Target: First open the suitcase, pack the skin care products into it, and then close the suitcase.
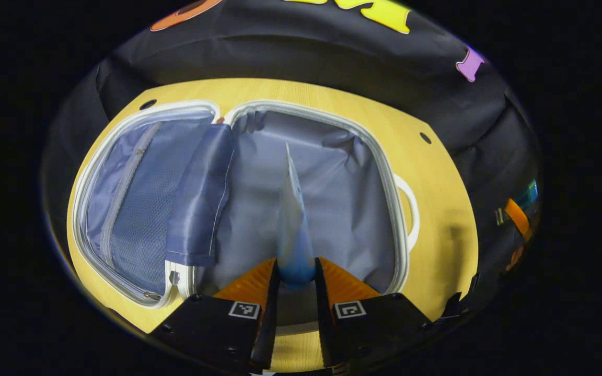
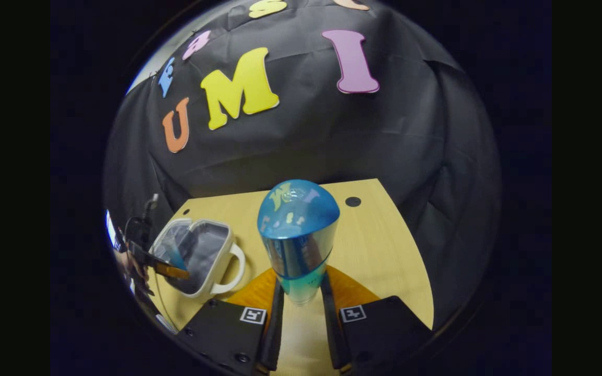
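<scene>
Suitcase open | left fingers pinching tube | right fingers pinching bottle

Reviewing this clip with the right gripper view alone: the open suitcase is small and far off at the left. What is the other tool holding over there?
Observer: The left tool is shut on a flat-ended tube, blue fading to white.
Operator: Where is that tube relative to the suitcase?
Observer: It points into the suitcase half on the handle side, seen against the grey lining; I cannot tell whether it touches.
Operator: And the other half?
Observer: A zipped mesh panel covers it, and a loose fabric flap hangs over the middle between the halves.
</scene>
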A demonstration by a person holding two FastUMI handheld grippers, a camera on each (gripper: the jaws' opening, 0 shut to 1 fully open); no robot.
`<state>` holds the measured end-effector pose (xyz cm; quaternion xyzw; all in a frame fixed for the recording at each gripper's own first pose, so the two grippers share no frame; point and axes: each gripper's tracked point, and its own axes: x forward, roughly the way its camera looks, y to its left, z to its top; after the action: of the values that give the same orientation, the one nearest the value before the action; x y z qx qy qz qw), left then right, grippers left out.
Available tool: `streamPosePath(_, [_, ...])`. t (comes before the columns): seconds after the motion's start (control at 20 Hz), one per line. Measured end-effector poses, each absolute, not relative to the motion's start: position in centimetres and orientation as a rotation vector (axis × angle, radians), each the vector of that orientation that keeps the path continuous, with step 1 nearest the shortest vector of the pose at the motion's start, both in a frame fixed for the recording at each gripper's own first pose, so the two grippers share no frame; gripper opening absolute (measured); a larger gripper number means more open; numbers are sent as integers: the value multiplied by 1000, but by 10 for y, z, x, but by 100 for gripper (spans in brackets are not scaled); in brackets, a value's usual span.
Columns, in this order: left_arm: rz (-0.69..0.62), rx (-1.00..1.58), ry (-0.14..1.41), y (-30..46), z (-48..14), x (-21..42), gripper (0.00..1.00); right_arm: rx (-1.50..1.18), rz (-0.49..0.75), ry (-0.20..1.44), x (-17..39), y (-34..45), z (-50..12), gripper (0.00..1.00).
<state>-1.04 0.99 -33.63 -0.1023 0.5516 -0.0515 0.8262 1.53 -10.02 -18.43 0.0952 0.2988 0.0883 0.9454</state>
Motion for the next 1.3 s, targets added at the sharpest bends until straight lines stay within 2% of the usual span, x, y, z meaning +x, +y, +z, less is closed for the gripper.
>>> streamPosePath(0.25, [-75, -177, 1332, 28, -356, -17, 38, 218, 251, 587, -22, -73, -143, 34])
streamPosePath(0.3, [-61, -176, 1369, 31, -358, -19, 38, 207, 259, 577, -25, -70, -137, 31])
streamPosePath(0.4, [-49, -203, 1398, 29, -358, -14, 38, 209, 267, 553, -31, -68, -126, 34])
streamPosePath(0.6, [-40, -212, 1472, 29, -360, -11, 38, 246, 248, 558, -34, -67, -121, 34])
streamPosePath(0.65, [-34, -216, 1498, 29, -360, -11, 44, 245, 235, 554, -33, -70, -121, 31])
streamPosePath(0.7, [-22, -228, 1524, 28, -361, -12, 39, 253, 225, 554, -30, -72, -121, 31])
streamPosePath(0.75, [-20, -234, 1560, 26, -364, -15, 39, 263, 219, 558, -31, -72, -121, 34])
streamPosePath(0.85, [-24, -223, 1593, 23, -364, -17, 40, 267, 209, 555, -30, -72, -120, 31])
streamPosePath(0.9, [-29, -213, 1599, 22, -364, -17, 40, 261, 209, 551, -30, -71, -120, 37])
streamPosePath(0.95, [-33, -213, 1601, 22, -366, -17, 41, 251, 212, 555, -32, -66, -121, 34])
streamPosePath(1.05, [-43, -233, 1593, 20, -364, -17, 55, 226, 243, 574, -36, -52, -126, 34])
streamPosePath(1.1, [-60, -249, 1574, 16, -362, -17, 46, 226, 264, 578, -37, -43, -125, 34])
streamPosePath(1.2, [-71, -296, 1546, 11, -355, -20, 55, 215, 309, 579, -37, -23, -122, 34])
streamPosePath(1.25, [-80, -337, 1530, 6, -350, -22, 69, 200, 327, 577, -35, -13, -121, 32])
streamPosePath(1.3, [-92, -356, 1505, 3, -343, -23, 84, 186, 346, 579, -34, -2, -121, 34])
